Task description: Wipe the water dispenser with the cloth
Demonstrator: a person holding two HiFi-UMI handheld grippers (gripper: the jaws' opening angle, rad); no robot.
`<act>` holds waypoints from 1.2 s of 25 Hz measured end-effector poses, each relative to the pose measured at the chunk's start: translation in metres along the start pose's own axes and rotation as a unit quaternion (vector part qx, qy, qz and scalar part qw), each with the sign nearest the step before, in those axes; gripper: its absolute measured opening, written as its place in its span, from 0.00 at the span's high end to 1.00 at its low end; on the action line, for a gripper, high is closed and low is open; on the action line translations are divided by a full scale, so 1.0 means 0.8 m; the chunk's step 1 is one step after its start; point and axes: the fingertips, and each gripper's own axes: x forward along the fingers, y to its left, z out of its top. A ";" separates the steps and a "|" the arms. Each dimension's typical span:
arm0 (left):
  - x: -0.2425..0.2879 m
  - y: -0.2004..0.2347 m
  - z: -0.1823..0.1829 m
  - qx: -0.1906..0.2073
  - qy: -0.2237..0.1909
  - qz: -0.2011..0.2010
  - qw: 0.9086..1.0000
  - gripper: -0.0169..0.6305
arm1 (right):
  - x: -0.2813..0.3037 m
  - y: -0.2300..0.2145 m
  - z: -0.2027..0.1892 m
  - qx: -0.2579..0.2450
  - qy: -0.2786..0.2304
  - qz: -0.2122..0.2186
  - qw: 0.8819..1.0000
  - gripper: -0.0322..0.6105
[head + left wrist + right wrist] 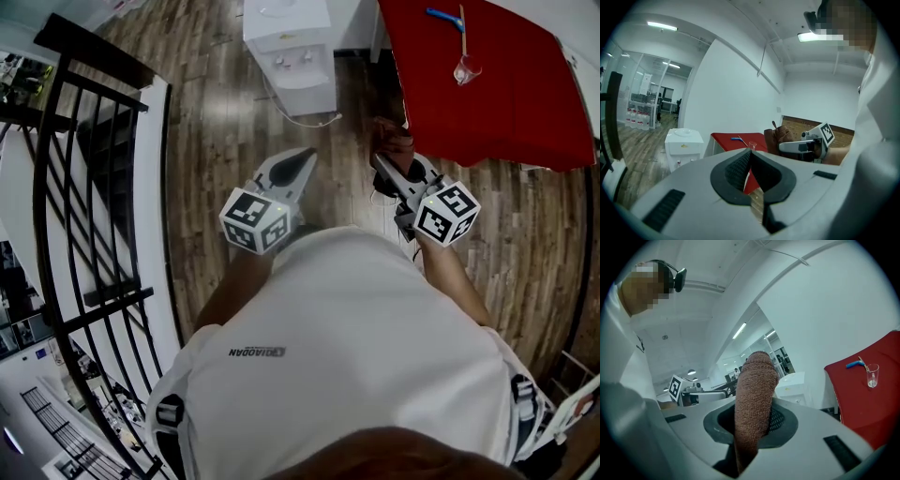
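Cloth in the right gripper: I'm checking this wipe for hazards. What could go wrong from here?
The cloth stands loose above the right gripper, pinched low; rubbing might pull it free.
A white cable lies on the floor by the water dispenser; feet may snag it.
The glass on the red table beside it could be knocked.

Open wood floor (225,131) ahead, hemmed by a black railing (94,187) and a red table (497,94).
The floor runs clear up to the water dispenser (291,56), where 1 white cord (319,120) loops at its base. The railing closes the left side; the table stands just right of the dispenser, a glass (466,68) on its top.
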 end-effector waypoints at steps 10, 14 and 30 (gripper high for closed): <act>0.010 -0.007 -0.021 -0.011 0.036 0.021 0.999 0.99 | 0.000 -0.012 -0.027 0.030 0.013 0.017 0.999 0.85; 0.026 0.017 -0.017 -0.044 0.034 0.029 0.998 0.99 | 0.015 -0.028 -0.038 0.045 0.024 0.015 0.999 0.85; 0.097 0.162 0.031 0.016 0.058 -0.025 0.998 0.99 | 0.176 -0.089 -0.009 0.012 0.090 -0.014 0.996 0.85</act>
